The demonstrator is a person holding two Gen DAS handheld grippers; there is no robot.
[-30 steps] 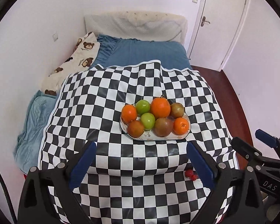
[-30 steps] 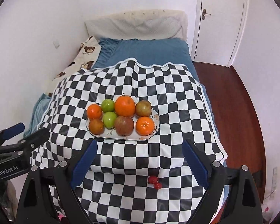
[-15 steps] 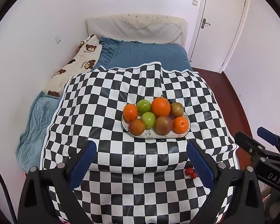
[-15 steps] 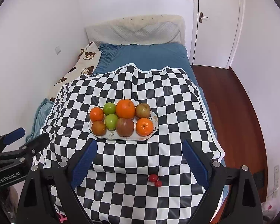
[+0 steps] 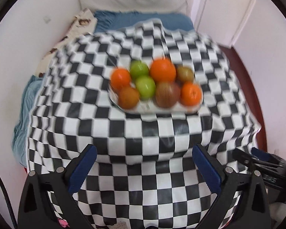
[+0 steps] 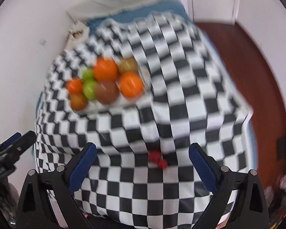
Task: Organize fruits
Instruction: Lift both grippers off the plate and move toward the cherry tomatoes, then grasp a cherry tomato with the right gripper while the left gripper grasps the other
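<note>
A white plate (image 5: 169, 109) holds several fruits: oranges (image 5: 163, 70), two green apples (image 5: 145, 87) and brownish-red apples (image 5: 167, 94). It sits on a black-and-white checkered cloth (image 5: 104, 126). The plate also shows in the right wrist view (image 6: 104, 108), blurred. Two small red fruits (image 6: 158, 159) lie on the cloth below the plate, between my right fingers. My left gripper (image 5: 144, 167) is open and empty, short of the plate. My right gripper (image 6: 142, 166) is open and empty above the red fruits.
The cloth covers a blue bed (image 5: 143, 19) with a bear-print pillow (image 5: 82, 22) at the left wall. A white door (image 5: 225, 9) and red-brown floor (image 6: 257, 76) lie to the right. The right gripper shows at the left view's right edge (image 5: 257, 162).
Both grippers have moved forward and down toward the cloth, so the plate looks larger. The right view has swung right over the two red fruits. Both views are now motion-blurred.
</note>
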